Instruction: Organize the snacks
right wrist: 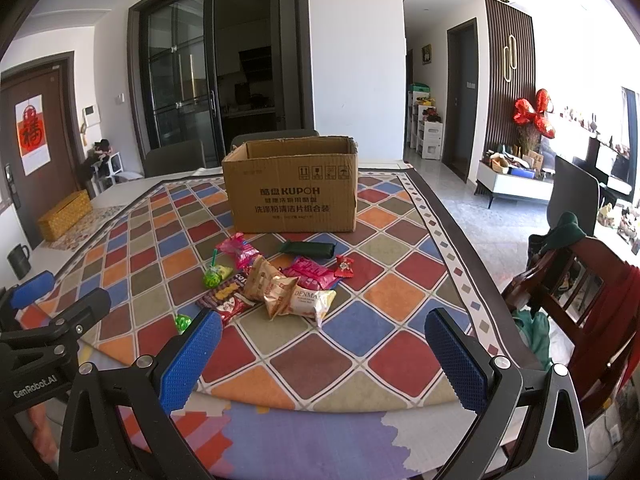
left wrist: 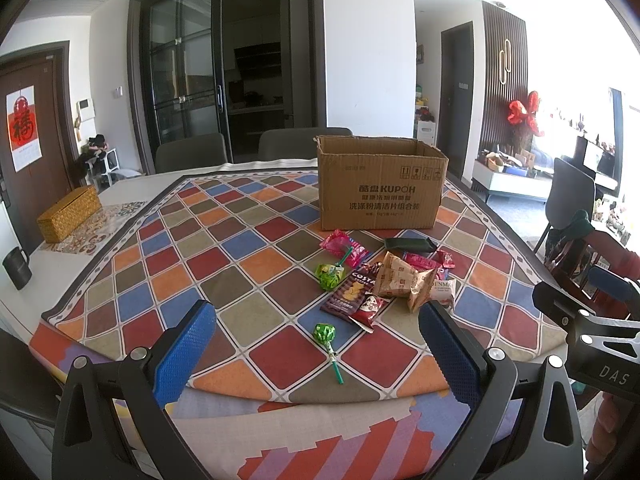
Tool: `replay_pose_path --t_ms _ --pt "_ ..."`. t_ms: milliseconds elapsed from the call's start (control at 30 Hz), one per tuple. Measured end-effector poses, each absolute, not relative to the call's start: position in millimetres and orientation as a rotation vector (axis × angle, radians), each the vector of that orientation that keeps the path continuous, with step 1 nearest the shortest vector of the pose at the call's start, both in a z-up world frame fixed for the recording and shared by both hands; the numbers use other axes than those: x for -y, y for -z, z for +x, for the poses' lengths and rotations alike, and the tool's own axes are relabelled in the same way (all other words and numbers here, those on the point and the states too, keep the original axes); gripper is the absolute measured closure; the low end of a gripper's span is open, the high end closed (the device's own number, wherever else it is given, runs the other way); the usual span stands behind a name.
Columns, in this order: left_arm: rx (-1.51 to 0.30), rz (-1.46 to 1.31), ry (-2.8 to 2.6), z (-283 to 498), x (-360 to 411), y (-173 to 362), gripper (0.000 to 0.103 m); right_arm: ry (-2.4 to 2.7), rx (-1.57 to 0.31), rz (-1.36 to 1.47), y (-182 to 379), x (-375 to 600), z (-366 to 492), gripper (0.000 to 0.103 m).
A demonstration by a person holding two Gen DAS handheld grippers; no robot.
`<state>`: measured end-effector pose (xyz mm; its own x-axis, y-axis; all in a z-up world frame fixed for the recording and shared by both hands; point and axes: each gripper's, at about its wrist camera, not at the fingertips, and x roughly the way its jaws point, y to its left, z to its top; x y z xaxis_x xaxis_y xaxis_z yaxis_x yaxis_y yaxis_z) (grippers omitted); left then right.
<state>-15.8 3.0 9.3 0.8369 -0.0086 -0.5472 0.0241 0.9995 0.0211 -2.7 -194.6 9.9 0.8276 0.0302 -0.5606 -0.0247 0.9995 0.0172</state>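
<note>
Both the left hand-held gripper and the right hand-held gripper are hovering wide apart and empty above the table, with the snack pile lying at 12 o'clock before the cardboard box.

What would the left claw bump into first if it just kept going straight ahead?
Probably the green lollipop lying alone on the checked cloth, right between the open left claw fingers. Beyond it come the piled snack packets, then the cardboard box. Height is hard to judge.
</note>
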Motion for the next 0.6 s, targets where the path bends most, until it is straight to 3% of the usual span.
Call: replay_pose_path --t_ms 600 --pt "-0.578 0.028 0.018 -16.6 -3.4 -10.3 0.000 -0.031 -0.594 0.010 -10.0 194.9 -3.3 0.000"
